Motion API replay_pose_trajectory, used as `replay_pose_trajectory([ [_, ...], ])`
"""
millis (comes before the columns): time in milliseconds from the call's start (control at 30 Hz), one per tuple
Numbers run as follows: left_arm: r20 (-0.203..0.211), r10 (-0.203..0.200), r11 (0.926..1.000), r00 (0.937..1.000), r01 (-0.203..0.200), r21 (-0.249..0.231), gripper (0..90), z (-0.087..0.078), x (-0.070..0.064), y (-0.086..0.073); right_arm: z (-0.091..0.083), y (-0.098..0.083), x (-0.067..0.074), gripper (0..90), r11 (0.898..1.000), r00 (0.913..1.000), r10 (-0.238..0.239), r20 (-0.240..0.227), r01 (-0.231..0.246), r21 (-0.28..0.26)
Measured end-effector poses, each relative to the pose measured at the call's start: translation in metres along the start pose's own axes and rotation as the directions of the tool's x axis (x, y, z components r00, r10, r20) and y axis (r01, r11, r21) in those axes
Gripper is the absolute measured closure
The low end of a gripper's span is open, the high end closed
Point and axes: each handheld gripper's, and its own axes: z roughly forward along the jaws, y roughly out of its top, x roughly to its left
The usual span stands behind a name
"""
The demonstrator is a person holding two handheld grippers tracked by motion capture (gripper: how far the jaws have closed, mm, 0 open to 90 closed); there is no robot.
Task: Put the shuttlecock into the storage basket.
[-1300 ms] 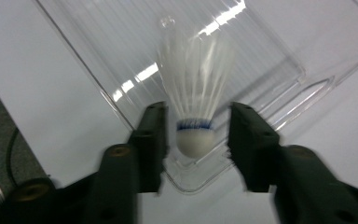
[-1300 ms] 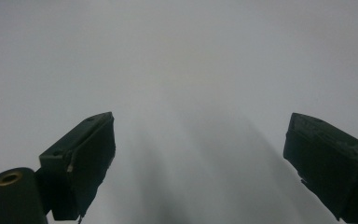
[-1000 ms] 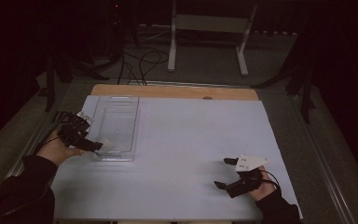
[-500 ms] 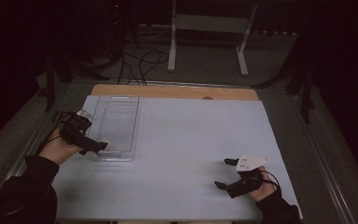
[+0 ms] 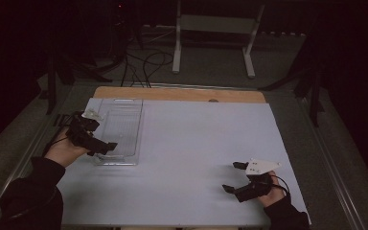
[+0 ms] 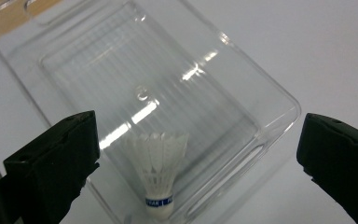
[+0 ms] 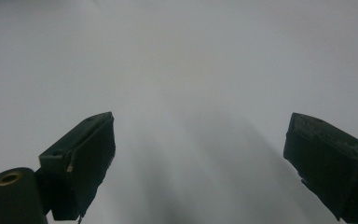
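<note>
L gripper (image 6: 196,154) jaws wide over clear tray (image 6: 242,79), shuttlecock (image 6: 161,175) betw them, R gripper (image 7: 200,163) wide

left gripper (image 5: 106,146) over clear tray (image 5: 120,130) | right gripper (image 5: 236,176) on table (image 5: 191,143)

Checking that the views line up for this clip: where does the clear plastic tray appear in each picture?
High view: clear plastic tray at left on the white table cover, left gripper over its near end.
Left gripper view: tray spans the frame, a shuttlecock inside.
Right gripper view: bare cover.
Shared landmark: the cover.
</note>
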Motion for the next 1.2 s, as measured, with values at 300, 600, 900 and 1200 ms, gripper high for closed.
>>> replay_pose_trajectory([
  [300, 0.022, 0.033, 0.9982, 0.9992, -0.032, -0.051, 0.0, 0.002, -0.008, 0.013, 0.001, 0.000, 0.000, 8.8, 1.000, 1.0000, 0.003, 0.004, -0.003, 0.019],
  [600, 0.030, 0.078, 0.9947, 0.9965, -0.076, -0.069, 0.0, 0.007, -0.022, 0.030, 0.002, 0.000, 0.000, 8.8, 1.000, 1.0000, 0.001, 0.001, -0.002, 0.023],
  [900, 0.076, 0.107, 0.9925, 0.9913, -0.102, -0.066, 0.0, 0.013, -0.036, 0.042, 0.003, 0.000, 0.001, 8.8, 1.000, 1.0000, -0.001, -0.004, 0.001, 0.020],
  [1200, 0.129, 0.149, 0.9859, 0.9803, -0.137, -0.095, 0.0, 0.023, -0.055, 0.052, 0.003, 0.001, 0.001, 8.9, 1.000, 1.0000, -0.001, -0.005, 0.002, 0.019],
])
